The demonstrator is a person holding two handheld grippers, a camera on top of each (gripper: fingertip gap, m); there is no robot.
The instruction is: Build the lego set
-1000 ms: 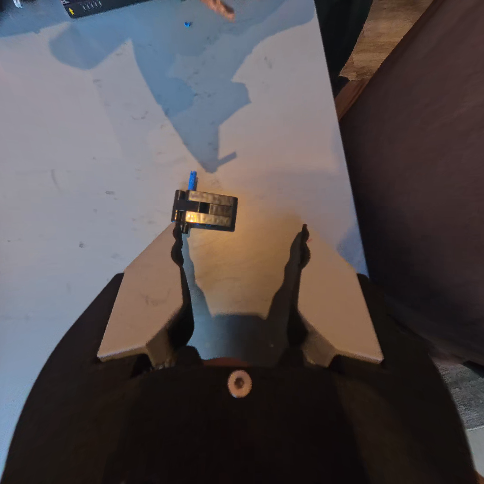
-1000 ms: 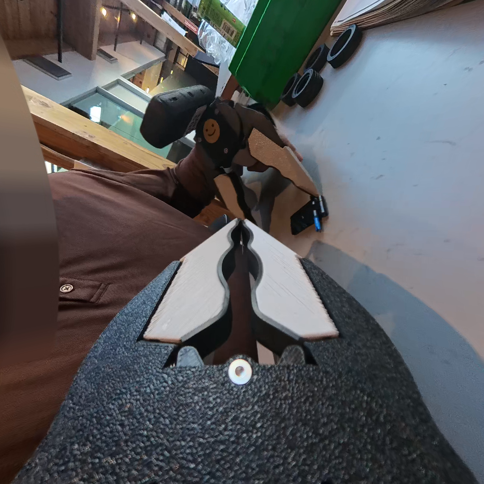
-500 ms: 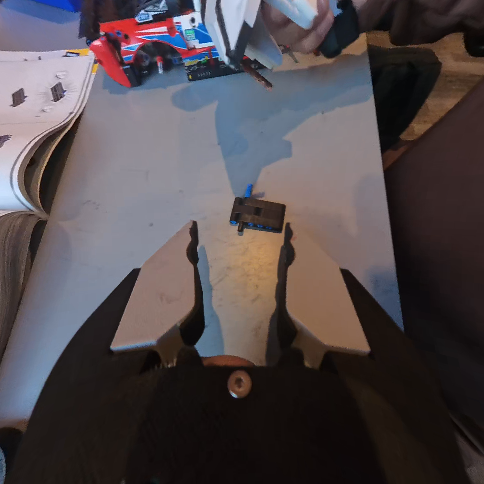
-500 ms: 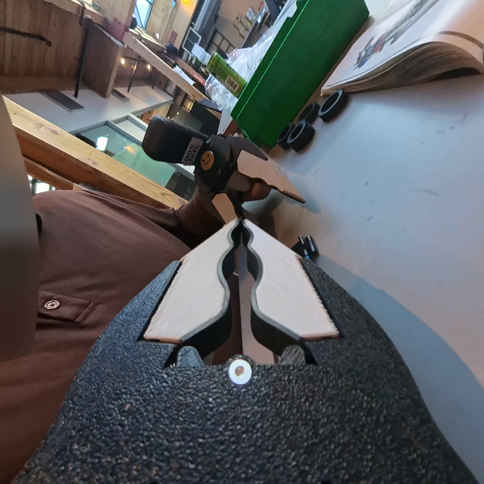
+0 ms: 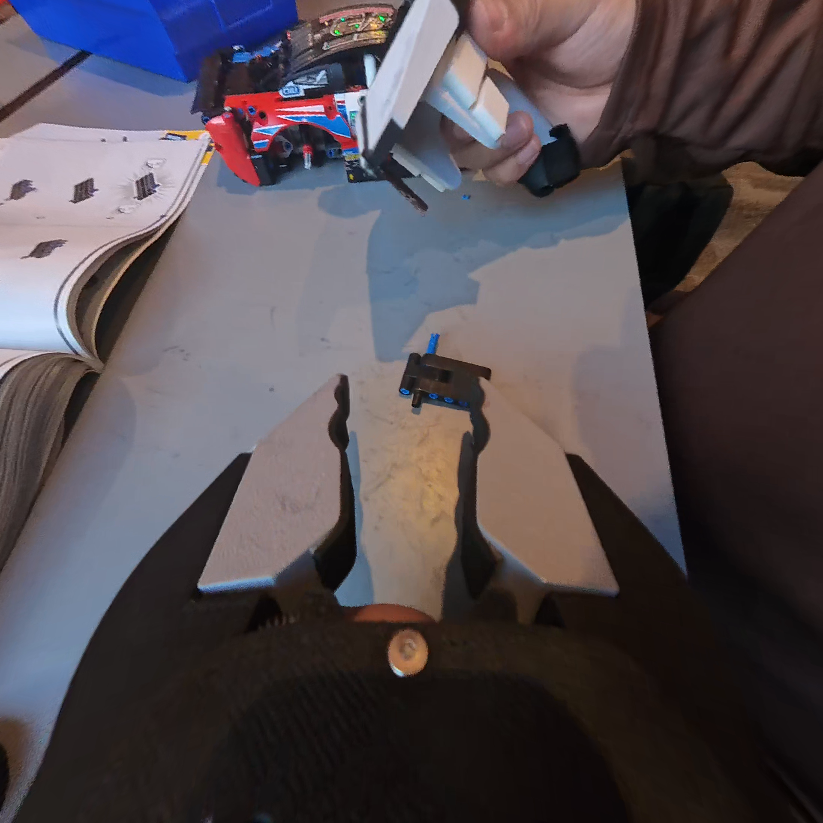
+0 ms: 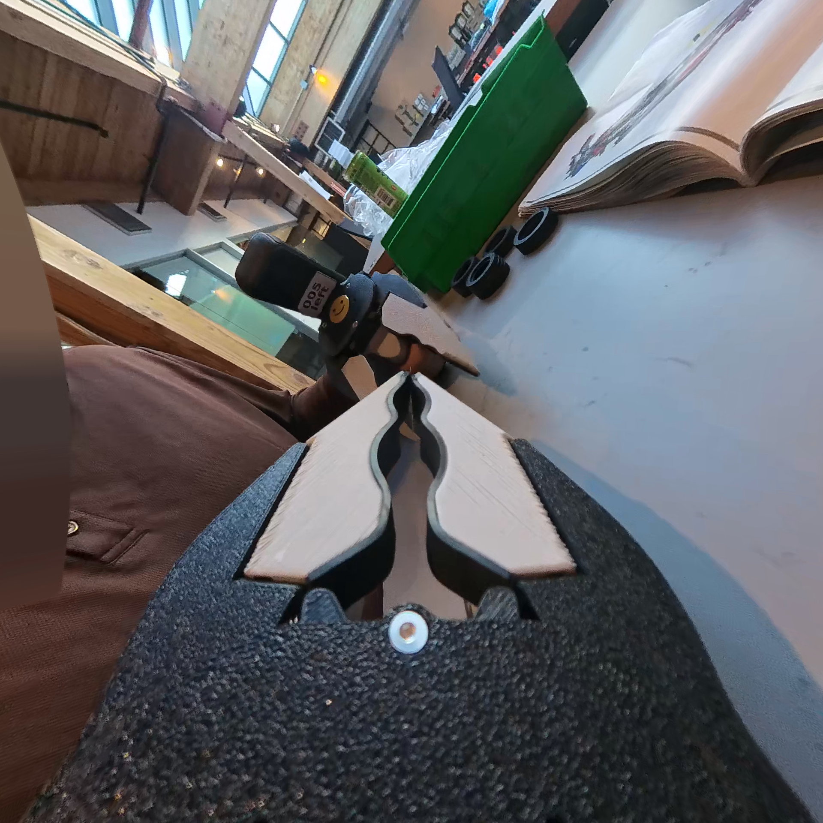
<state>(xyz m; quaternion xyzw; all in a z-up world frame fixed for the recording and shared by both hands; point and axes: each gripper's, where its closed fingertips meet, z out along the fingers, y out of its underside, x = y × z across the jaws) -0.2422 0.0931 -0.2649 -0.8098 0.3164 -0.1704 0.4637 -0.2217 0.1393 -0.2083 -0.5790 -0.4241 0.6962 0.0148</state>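
Grey fingers of the left gripper [image 5: 407, 403] stand wide apart, holding nothing; a black lego piece [image 5: 441, 378] lies on the table [image 5: 267, 289] at its right fingertip, near the table's right edge. Farther off, the right gripper [image 6: 409, 378] is closed on a thin dark rod [image 5: 407, 193], above bare tabletop.

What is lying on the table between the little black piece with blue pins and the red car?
Nothing: in the left wrist view, only bare grey table and shadow separate the black piece from the red car.
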